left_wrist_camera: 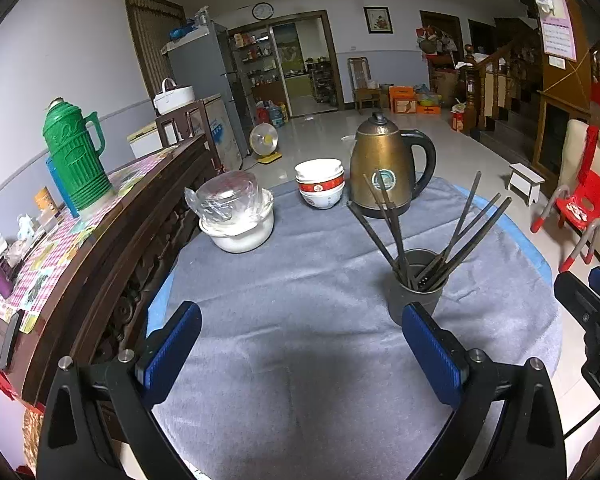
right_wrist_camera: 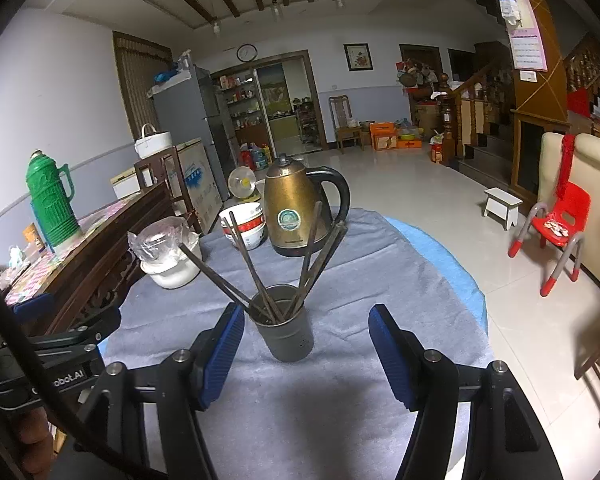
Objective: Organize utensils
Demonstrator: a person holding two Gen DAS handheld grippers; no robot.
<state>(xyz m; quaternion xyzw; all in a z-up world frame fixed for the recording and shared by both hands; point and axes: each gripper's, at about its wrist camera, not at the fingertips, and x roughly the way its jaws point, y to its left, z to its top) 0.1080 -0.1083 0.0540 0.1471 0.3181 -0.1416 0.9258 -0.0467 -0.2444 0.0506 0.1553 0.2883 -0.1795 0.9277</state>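
Dark chopsticks (right_wrist_camera: pixel 260 268) fan out of the grey metal cup (right_wrist_camera: pixel 287 334) at twelve o'clock on the grey cloth (right_wrist_camera: pixel 340 420), seemingly gathered; left gripper (left_wrist_camera: pixel 300 354) and right gripper (right_wrist_camera: pixel 306 356) hover, jaws apart, empty.

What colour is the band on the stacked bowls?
Red, on white bowls; clearest in the left wrist view.

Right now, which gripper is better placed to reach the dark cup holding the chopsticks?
Right. The right gripper is open with the dark grey cup centred ahead; the open left gripper has it off beside one finger.
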